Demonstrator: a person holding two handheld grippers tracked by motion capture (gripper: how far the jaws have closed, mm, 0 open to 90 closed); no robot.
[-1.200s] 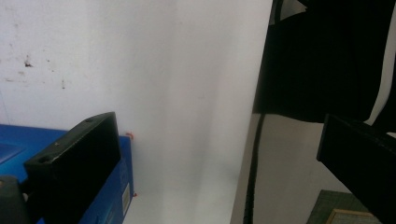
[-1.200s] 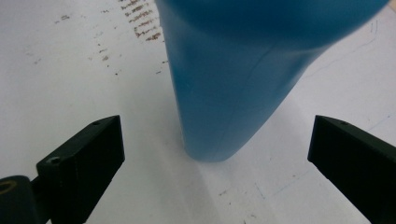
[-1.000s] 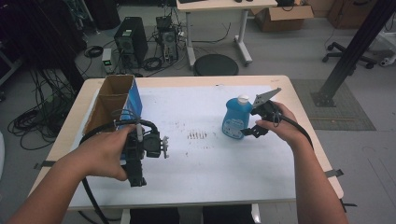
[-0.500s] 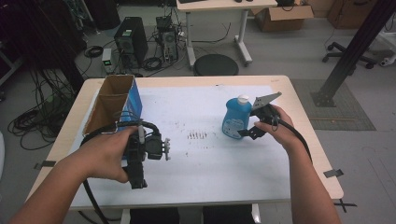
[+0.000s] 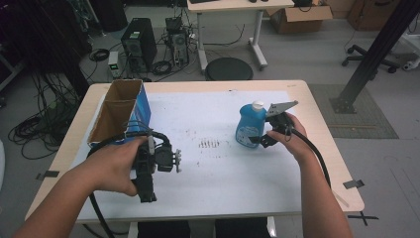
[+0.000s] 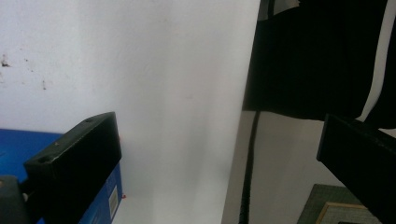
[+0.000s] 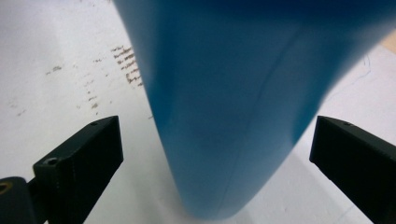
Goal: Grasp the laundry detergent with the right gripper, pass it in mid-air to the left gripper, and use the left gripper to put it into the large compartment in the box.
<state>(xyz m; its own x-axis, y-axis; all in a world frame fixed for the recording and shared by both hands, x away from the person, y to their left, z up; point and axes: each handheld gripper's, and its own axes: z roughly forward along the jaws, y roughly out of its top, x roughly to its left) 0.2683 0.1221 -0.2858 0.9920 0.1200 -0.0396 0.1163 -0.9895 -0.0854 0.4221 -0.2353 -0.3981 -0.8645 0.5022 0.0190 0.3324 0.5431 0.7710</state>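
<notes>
A blue bottle (image 5: 249, 127) with a white cap stands upright on the white table sheet (image 5: 213, 114), right of centre. My right gripper (image 5: 261, 139) is low against the bottle's right side. In the right gripper view the blue bottle (image 7: 233, 102) looms close and blurred, and my right gripper (image 7: 217, 156) is open with a jaw on each side, neither touching it. My left gripper (image 5: 176, 161) hovers over the sheet at front left, tipped on its side. It is open (image 6: 219, 154) with nothing between the jaws.
An open cardboard box with blue sides (image 5: 120, 110) stands at the table's left edge, just behind my left hand; its blue wall (image 6: 28, 142) is near the left jaw. Small dark marks (image 5: 210, 144) dot the sheet's middle. A black cable (image 5: 312, 148) trails from the right gripper.
My right gripper has edged a little closer to the bottle. The left gripper has shifted very slightly; the bottle and box have not moved.
</notes>
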